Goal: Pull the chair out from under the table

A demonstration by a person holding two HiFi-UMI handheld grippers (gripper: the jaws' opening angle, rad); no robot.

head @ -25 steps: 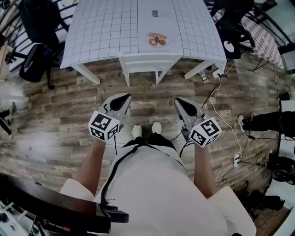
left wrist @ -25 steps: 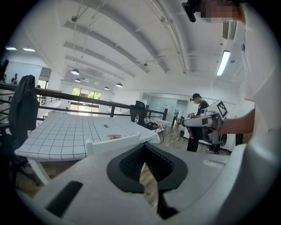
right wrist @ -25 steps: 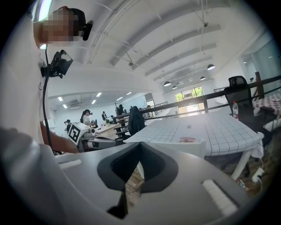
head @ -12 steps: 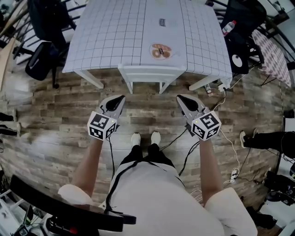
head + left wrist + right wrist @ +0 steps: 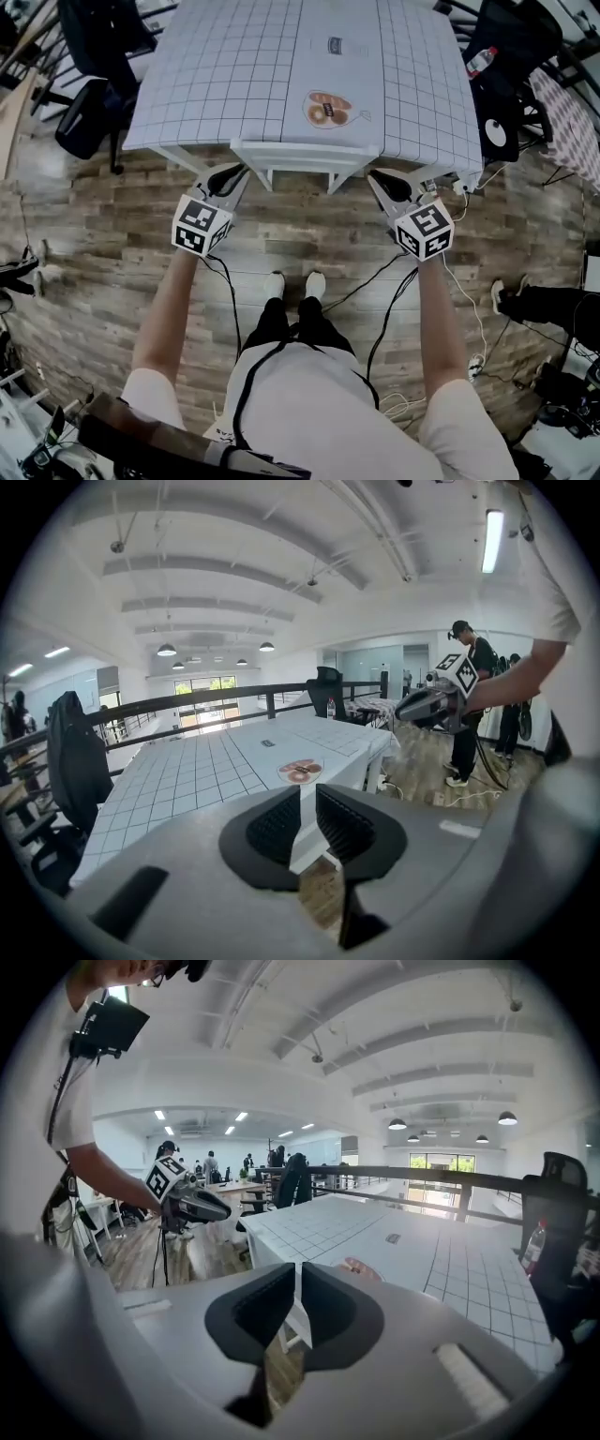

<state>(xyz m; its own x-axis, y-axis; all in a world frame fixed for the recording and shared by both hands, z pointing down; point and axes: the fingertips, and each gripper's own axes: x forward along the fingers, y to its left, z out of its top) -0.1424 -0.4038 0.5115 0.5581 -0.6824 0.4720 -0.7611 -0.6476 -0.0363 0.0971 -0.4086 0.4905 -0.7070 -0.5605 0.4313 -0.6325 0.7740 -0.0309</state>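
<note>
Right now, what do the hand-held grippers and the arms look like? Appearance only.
Both match: the left hand-held gripper and right hand-held gripper have light grey tapered bodies with black ribbed jaw pads. Each carries a white cube with black square markers at the rear, and a black cable trails back from each. The person wears a white short-sleeved top; the forearms are uncovered.

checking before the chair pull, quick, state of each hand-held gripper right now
Left hand-held gripper: jaws slightly apart, empty.
Right hand-held gripper: jaws slightly apart, empty.
</note>
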